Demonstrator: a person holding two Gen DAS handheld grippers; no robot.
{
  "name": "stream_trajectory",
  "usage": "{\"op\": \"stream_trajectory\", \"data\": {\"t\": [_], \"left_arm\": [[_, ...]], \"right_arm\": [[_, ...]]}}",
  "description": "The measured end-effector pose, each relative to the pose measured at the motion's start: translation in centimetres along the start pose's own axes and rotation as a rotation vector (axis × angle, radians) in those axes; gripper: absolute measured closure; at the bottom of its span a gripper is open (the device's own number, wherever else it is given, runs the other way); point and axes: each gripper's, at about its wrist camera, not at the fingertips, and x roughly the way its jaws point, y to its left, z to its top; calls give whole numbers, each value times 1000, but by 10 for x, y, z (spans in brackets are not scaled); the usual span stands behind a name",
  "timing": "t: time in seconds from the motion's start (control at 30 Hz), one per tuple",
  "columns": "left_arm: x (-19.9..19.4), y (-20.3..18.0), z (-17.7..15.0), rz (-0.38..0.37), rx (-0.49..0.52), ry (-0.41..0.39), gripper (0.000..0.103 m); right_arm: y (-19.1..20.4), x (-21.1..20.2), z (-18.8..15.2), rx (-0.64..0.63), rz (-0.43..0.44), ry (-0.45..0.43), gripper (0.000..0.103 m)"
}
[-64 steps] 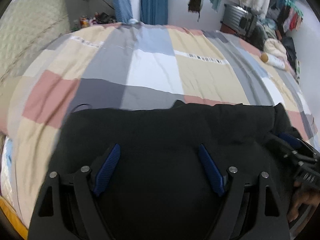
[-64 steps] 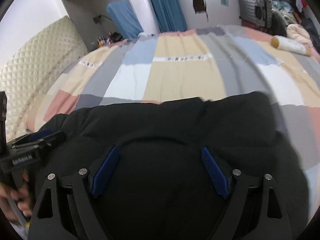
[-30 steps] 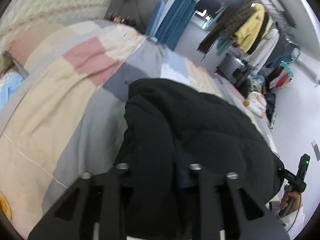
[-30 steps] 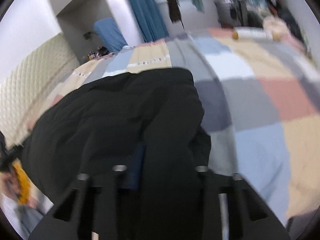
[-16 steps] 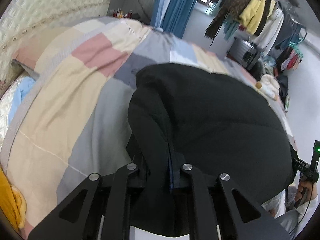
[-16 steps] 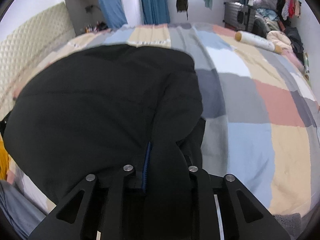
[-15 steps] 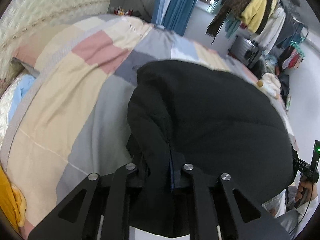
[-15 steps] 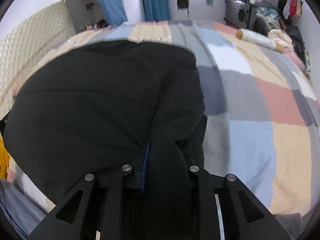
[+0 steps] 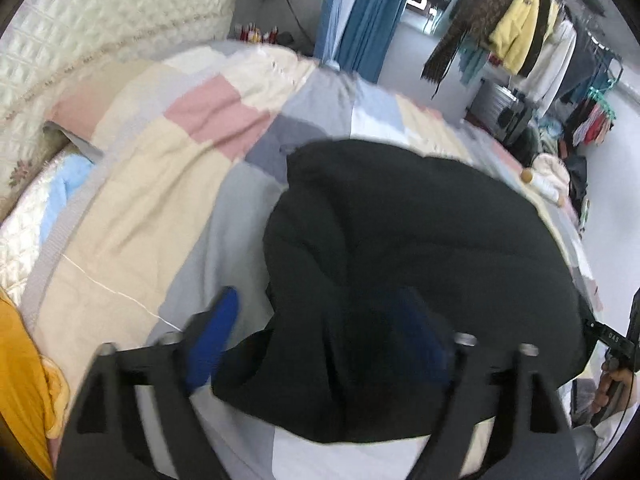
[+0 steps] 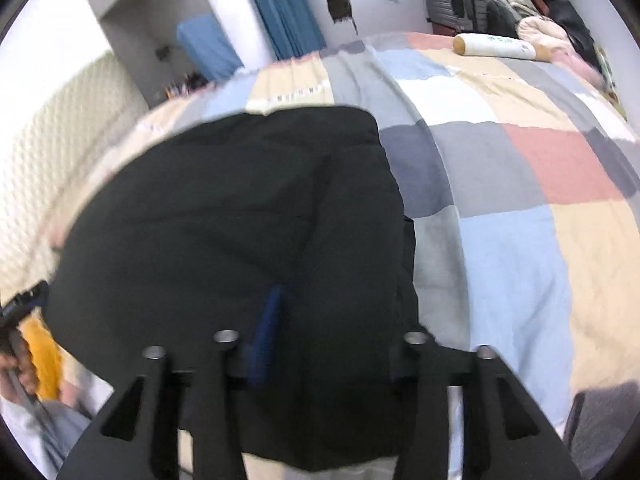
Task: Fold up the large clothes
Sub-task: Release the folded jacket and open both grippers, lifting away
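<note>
black padded jacket (image 9: 420, 248) lies folded on the patchwork bedspread (image 9: 152, 184). left gripper (image 9: 320, 320) and right gripper (image 10: 332, 320) both angle downward over its near corners. their jaws have just been opening, wide, with the fabric loose between them.

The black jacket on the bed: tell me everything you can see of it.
The black jacket is a padded, quilted-looking garment in matte dark fabric, folded into a thick rounded bundle. It lies on the patchwork bedspread near the bed's front edge, its near hem hanging slightly over. The left gripper and right gripper straddle its two near corners; their jaws have just been opening, with the cloth between the blue pads but no longer pinched. Nothing else touches it.
</note>
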Motion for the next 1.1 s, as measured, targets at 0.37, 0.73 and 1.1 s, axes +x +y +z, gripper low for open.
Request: {"op": "stream_trajectory", "data": {"t": [0.37, 0.73, 1.1], "left_arm": [[-95, -54, 12, -53, 91, -135, 2], [-191, -110, 8, -92, 209, -323, 0], [-232, -132, -41, -120, 209, -447, 0]], "right_arm": [[58, -137, 26, -79, 26, -326, 2], [121, -228, 12, -202, 89, -538, 0], [151, -245, -43, -262, 144, -611, 0]]}}
